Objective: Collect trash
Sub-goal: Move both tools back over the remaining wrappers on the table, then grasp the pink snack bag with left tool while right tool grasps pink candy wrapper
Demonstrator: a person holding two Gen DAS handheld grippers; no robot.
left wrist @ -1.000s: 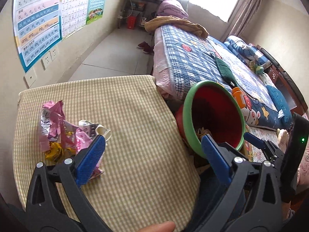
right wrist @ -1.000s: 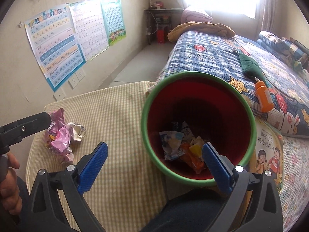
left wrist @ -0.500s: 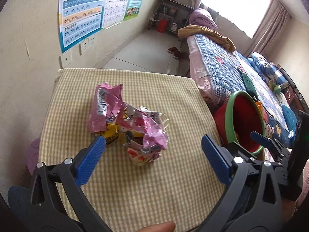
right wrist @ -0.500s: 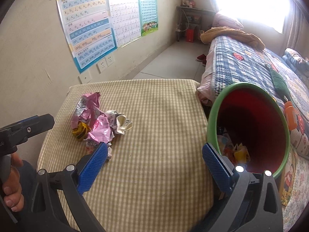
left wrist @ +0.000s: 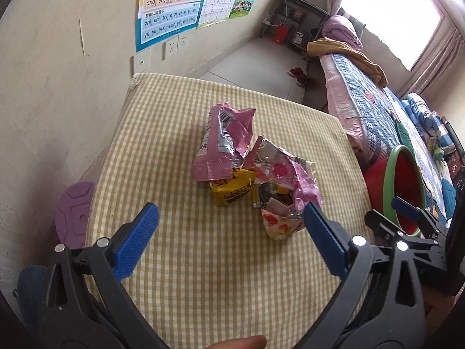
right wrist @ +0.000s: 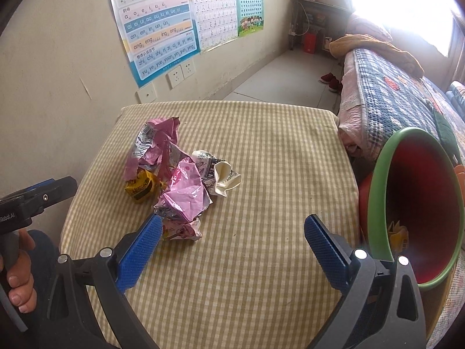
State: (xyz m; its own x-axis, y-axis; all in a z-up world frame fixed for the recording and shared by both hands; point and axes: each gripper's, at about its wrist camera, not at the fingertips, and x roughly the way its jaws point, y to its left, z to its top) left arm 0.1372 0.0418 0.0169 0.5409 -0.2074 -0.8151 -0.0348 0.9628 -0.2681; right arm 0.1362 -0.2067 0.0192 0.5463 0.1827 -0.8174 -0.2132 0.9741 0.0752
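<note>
Both the left tongs [left wrist: 231, 228] and right tongs [right wrist: 232, 240] are spread, empty, above crumpled wrappers [right wrist: 171, 174]; wall chart [right wrist: 158, 26] reads "ang eng ing ong"; bin [right wrist: 412, 203] beside

I see a cream wall [right wrist: 58, 67] on the left with letter posters [right wrist: 157, 20] and white sockets [right wrist: 180, 72]. Far off, a bright window [left wrist: 395, 14] shines over a bed [right wrist: 389, 99] with a blue quilt. Red shoes [right wrist: 331, 81] sit on the grey floor [right wrist: 287, 75].
</note>
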